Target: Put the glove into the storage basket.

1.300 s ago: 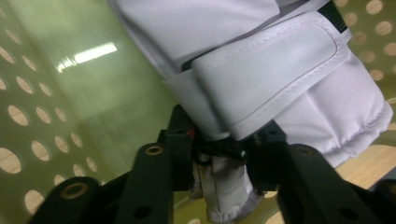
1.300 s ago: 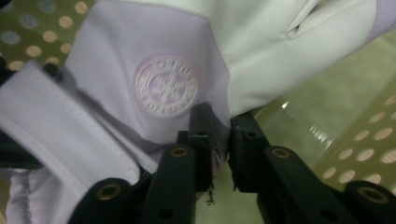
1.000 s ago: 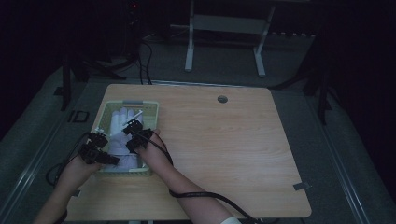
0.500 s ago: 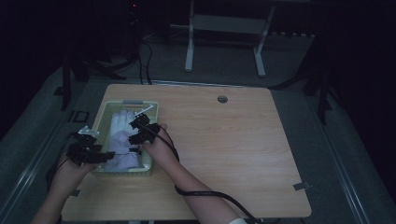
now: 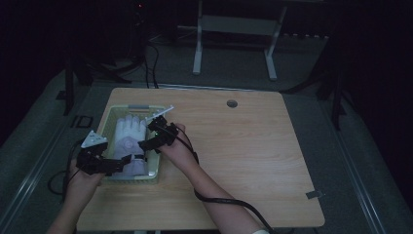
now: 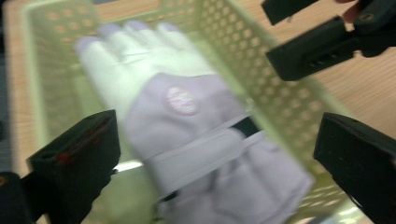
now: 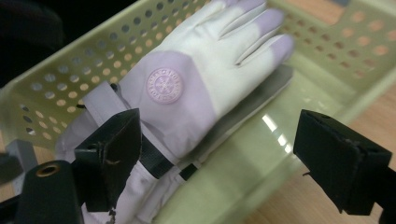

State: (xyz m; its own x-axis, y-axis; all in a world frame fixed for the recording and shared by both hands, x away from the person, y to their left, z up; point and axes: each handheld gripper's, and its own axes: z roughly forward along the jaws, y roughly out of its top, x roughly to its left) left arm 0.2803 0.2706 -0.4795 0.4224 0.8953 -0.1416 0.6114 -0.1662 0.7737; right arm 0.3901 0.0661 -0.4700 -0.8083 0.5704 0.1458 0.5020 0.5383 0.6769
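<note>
Glove (image 5: 129,144) in pale green perforated basket (image 5: 110,118), at the left of the wooden worktop (image 5: 253,156). The glove lies flat along the basket floor, back upward, with white fingers pointing to the far end and a lilac cuff at the near end; a round emblem (image 7: 163,85) sits on the lilac panel, and a strap crosses the wrist. Your left tool (image 5: 117,163) hovers over the near end of the basket, above the cuff; its jaws have just been opening and now stand wide apart, holding nothing, with the glove seen below and between them in the left gripper view (image 6: 212,163). Your right tool (image 5: 152,136) is above the basket's right wall, beside the glove; its jaws have likewise just been opening, are spread wide, and grip nothing, with the glove below them in the right gripper view (image 7: 219,158). The two tools sit near each other, apart from the glove.
</note>
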